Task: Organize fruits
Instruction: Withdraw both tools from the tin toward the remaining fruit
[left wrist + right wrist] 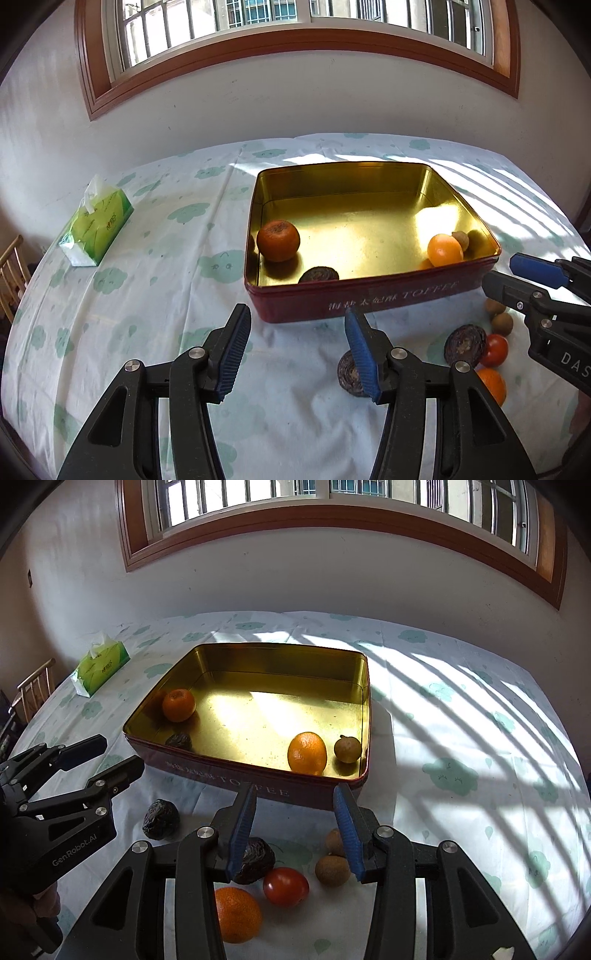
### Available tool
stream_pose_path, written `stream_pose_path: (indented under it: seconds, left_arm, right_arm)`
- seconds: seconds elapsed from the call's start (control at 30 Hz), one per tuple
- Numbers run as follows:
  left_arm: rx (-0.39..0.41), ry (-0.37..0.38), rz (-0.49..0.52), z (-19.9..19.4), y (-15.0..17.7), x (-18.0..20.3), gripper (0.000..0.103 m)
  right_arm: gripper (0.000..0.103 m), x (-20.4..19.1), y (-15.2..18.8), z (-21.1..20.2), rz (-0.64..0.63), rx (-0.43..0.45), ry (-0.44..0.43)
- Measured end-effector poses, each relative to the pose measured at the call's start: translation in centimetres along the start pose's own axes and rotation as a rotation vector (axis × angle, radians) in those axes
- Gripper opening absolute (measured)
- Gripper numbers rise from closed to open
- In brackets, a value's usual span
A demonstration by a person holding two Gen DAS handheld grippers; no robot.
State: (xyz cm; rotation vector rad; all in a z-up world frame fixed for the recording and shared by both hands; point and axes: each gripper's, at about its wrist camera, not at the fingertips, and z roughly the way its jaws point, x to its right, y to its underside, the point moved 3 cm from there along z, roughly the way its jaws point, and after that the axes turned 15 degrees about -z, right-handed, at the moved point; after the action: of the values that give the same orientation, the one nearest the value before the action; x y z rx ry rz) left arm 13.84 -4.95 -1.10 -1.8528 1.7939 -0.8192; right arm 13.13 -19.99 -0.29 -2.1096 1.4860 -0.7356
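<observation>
A red tin (369, 301) (258, 788) with a gold inside holds a dark orange (278, 240) (178, 705), a bright orange (444, 250) (307, 752), a small brown fruit (347, 749) and a dark wrinkled fruit (318, 274) (179, 741). In front of the tin on the cloth lie two dark wrinkled fruits (161, 819) (255, 860), a red tomato (286, 886), an orange (236, 914) and two small brown fruits (332, 870). My left gripper (297, 354) (103, 755) is open and empty in front of the tin. My right gripper (295, 832) (517, 277) is open and empty above the loose fruits.
A green tissue pack (96, 224) (100, 666) lies at the far left of the clothed table. A wooden chair (35, 692) stands past the left edge. A wall and window are behind the table.
</observation>
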Motion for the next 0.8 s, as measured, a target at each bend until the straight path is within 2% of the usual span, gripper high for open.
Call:
stream_pose_path:
  seconds: [0.37,0.6,0.8]
  left_arm:
    - [-0.063,-0.054,-0.062,-2.0,6.7,-3.9,0.054]
    - [-0.062,-0.075,-0.092,-3.3,9.1,-5.3,0.054]
    - [-0.051,-0.085,-0.093,-4.3,10.3,-5.7,0.054]
  right_arm:
    - [0.041,-0.2,7.1,-3.3,0.025,-0.063,0.003]
    - [0.041,-1.7,11.6,-5.2,0.007,-0.107,-0.012]
    - [0.041,-4.0,13.3,-5.5,-0.014,-0.121,-0.053]
